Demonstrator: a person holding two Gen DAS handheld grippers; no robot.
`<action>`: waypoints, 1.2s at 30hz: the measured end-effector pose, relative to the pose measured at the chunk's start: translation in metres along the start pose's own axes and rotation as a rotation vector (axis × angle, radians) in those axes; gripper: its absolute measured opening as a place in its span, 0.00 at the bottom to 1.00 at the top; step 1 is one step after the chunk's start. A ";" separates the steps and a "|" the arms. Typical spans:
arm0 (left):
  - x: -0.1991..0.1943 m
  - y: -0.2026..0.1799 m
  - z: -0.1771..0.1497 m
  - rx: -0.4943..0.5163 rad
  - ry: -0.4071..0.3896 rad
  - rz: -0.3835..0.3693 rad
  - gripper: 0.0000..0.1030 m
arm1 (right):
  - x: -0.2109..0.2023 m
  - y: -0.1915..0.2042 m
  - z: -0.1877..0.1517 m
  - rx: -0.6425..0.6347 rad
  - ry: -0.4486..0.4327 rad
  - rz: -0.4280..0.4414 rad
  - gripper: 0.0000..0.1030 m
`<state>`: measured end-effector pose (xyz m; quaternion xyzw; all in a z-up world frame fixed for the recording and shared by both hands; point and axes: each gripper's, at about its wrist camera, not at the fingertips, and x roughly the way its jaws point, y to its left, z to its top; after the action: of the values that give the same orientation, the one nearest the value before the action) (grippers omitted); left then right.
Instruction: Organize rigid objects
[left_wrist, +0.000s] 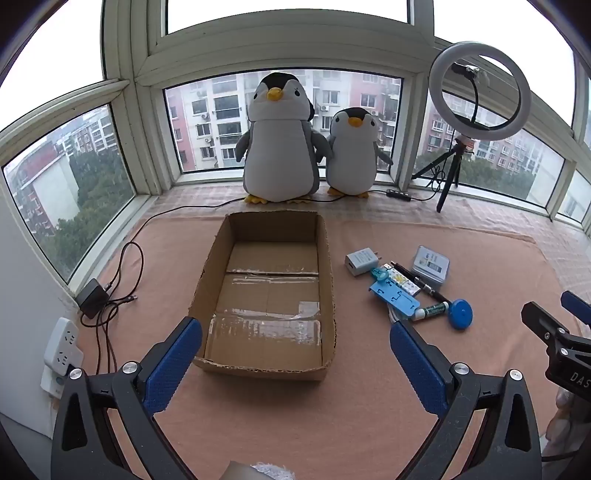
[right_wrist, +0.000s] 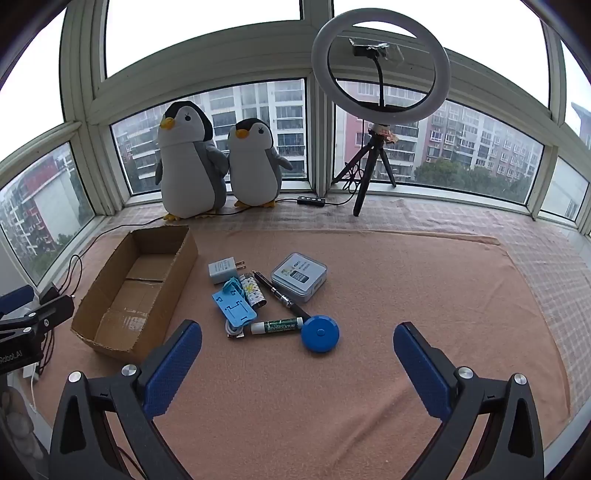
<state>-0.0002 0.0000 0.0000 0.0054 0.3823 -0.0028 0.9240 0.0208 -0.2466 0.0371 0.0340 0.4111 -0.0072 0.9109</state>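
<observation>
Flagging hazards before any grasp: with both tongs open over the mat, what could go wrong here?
The small items lie tangled: the black pen is wedged among its neighbours by the lip balm, so lifting one may drag others. The round blue disc could roll. The cardboard box is light and may slide if bumped.

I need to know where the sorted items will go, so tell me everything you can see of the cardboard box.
The shallow brown cardboard box is a long open-topped rectangle with no flaps showing and rough, torn rims. Shiny clear tape strips cross the seams of its floor. Nothing is visible inside it. It sits flat on the peach cloth, left of the pile of small items, its far end toward the two plush penguins. Nothing touches it but the cloth.
</observation>
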 end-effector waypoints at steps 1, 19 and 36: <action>0.000 0.000 0.000 -0.001 0.003 0.000 1.00 | 0.000 0.000 0.000 -0.002 0.002 -0.002 1.00; 0.003 -0.001 -0.002 -0.006 0.004 0.007 1.00 | 0.000 -0.001 0.000 -0.005 0.003 -0.007 1.00; 0.006 0.002 -0.003 -0.004 0.006 0.010 1.00 | -0.003 -0.003 0.001 -0.004 -0.008 -0.026 1.00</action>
<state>0.0016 0.0016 -0.0062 0.0057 0.3850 0.0026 0.9229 0.0197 -0.2495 0.0395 0.0266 0.4080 -0.0184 0.9124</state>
